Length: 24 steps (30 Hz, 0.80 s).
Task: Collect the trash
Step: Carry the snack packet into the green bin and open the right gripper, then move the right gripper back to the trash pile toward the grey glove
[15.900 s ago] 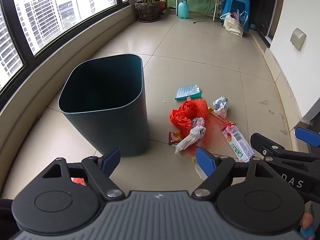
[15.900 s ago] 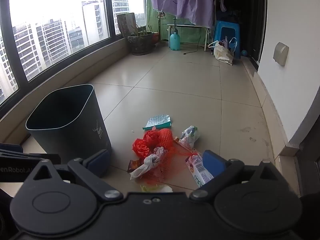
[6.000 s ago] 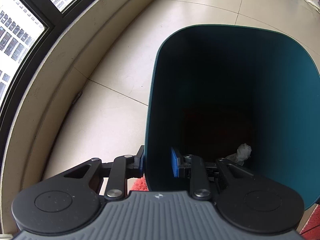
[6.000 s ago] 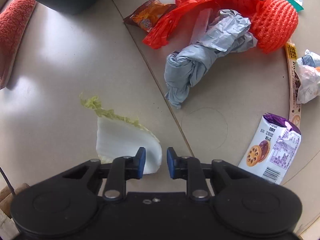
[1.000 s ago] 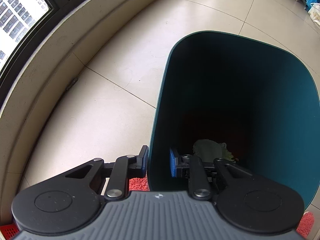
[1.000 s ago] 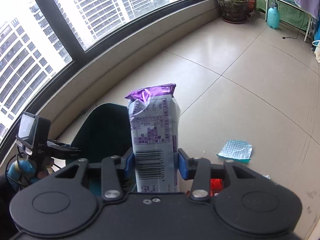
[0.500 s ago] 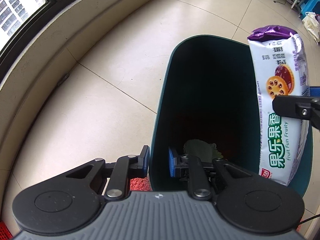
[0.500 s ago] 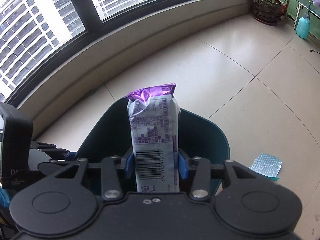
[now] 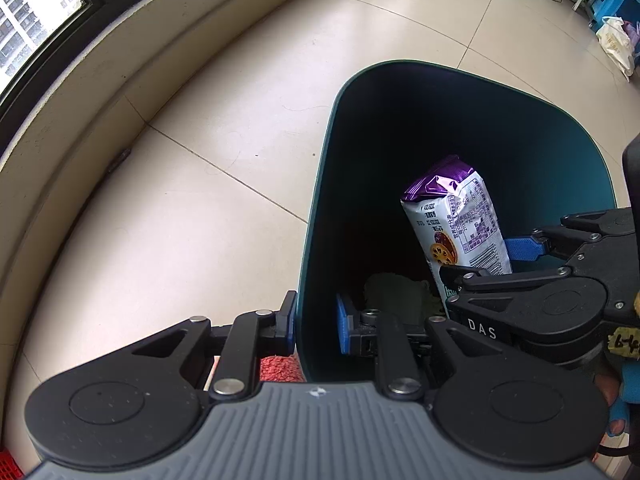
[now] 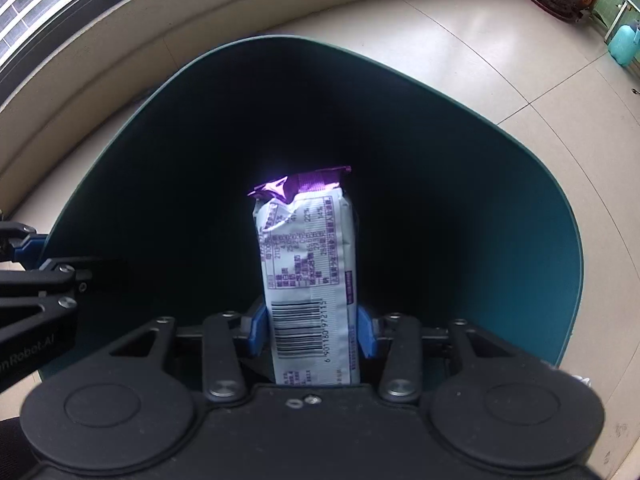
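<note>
1. The left hand-held gripper is clamped on the near wall of the dark teal trash bin.
2. The right hand-held gripper grips a purple-topped biscuit packet, held upright inside the bin's mouth.
3. A pale cabbage leaf lies at the bin's bottom.

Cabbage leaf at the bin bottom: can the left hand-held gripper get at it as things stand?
Probably not. The left hand-held gripper is shut on the bin wall, and the snack packet held by the right hand-held gripper hangs inside the opening above the cabbage leaf.
</note>
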Motion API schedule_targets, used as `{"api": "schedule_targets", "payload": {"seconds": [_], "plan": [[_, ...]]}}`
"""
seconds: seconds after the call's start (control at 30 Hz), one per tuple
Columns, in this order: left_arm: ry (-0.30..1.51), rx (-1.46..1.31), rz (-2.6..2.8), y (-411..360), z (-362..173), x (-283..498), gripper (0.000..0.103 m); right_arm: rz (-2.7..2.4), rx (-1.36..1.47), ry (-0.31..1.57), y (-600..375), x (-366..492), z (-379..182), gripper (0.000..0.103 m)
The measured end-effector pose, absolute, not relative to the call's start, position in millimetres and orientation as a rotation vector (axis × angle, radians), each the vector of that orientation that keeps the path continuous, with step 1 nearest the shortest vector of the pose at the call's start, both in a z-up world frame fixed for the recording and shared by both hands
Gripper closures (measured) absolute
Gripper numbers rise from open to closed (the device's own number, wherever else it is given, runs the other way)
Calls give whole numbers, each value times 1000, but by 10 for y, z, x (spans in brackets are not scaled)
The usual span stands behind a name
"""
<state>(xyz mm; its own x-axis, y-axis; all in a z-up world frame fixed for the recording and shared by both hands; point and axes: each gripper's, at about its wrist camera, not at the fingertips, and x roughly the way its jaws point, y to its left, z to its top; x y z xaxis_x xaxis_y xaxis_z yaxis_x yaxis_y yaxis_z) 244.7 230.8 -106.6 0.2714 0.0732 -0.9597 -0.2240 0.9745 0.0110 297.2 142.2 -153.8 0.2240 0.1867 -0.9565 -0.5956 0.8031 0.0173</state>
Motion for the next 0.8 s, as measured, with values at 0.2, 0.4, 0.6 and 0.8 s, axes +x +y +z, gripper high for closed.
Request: {"api": "schedule_targets", "payload": {"seconds": [0.2, 0.4, 0.6, 0.8], "plan": [[1283, -139, 199, 2315, -1067, 2452, 84, 551, -384, 1260, 1499, 3050, -1610, 55], [1284, -132, 202, 2299, -1081, 2450, 84, 575, -345, 1244, 1391, 3051, -1465, 44], [1281, -123, 208, 2271, -1074, 2450, 84, 634, -337, 1199, 1239, 2974, -1197, 41], [1290, -119, 215, 2248, -1087, 2464, 84, 675, -242, 1138, 798, 2989, -752, 38]]}}
